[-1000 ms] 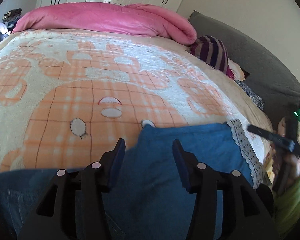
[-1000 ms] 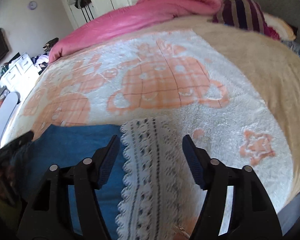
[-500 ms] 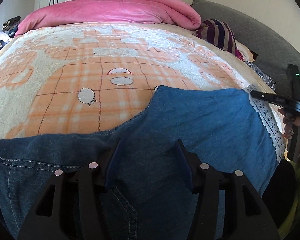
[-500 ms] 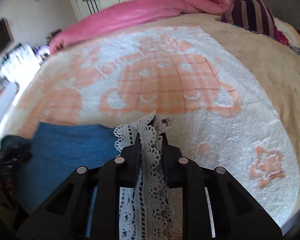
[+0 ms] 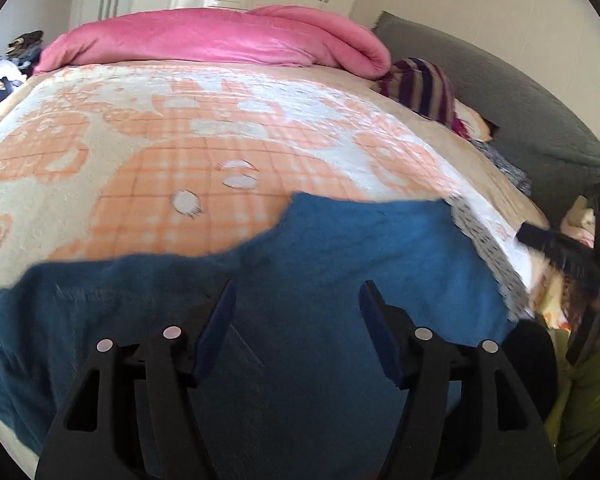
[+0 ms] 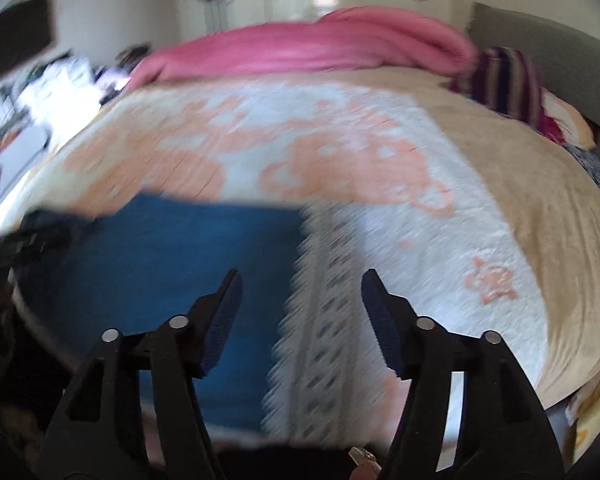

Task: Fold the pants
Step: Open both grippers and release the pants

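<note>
- The pants (image 5: 340, 264), blue denim with a white lace hem (image 6: 324, 320), lie flat across the lower half of both views, on the near edge of a bed covered by an orange-and-cream blanket (image 5: 180, 148).
- The left gripper (image 5: 296, 320), at the bottom centre of its view, has just been opening; its jaws stand apart above the denim, with cloth below them but nothing pinched.
- The right gripper (image 6: 300, 308), at the bottom centre of its blurred view, has just been opening too; the lace hem runs under the gap between its jaws, and the pads do not press on it.
- A pink duvet (image 5: 220, 40) and a striped cushion (image 5: 420, 88) sit at the top of the frame, well apart from the pants.
- The step in hand looks like a release after laying or straightening one leg.
- The next move likely calls for a fresh grip on the hem and on the waist end, then carrying one over the other without dragging the layer beneath.
</note>
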The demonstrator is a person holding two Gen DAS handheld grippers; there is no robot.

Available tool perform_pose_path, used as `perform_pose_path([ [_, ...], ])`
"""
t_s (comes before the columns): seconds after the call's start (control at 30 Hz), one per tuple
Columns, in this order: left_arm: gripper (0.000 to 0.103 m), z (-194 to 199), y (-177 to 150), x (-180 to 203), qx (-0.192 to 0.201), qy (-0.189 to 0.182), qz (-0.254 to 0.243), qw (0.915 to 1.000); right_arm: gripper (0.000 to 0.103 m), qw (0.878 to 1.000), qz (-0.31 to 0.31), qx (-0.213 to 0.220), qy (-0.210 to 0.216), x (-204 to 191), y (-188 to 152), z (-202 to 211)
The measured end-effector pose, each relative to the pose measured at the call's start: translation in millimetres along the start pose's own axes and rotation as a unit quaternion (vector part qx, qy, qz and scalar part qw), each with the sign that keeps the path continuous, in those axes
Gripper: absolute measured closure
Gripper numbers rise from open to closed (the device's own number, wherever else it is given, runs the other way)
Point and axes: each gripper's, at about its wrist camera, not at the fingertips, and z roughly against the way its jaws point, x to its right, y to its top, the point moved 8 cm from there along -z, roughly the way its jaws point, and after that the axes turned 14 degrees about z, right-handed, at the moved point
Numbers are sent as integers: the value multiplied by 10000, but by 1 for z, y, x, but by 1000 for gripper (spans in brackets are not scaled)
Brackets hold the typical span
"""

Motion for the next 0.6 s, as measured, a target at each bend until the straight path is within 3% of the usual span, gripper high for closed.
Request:
perform_pose_path([
  [0.13, 35, -3, -35, 19, -278, 45, -446, 9986, 42, 9969, 365, -574, 404, -48, -19, -18],
  [0.27, 33, -11, -59, 13, -471, 521, -854, 9939, 38, 9917, 262, -1257, 38, -38, -40, -38],
  [0.33, 33, -13, -66, 4, -561, 561, -863, 9931, 38, 9871, 126, -1582, -227, -23, -53, -44],
  [0.6, 28, -8, -64, 1, -503, 439, -848, 9942, 31, 9901, 139, -1388, -154, -26, -52, -42],
])
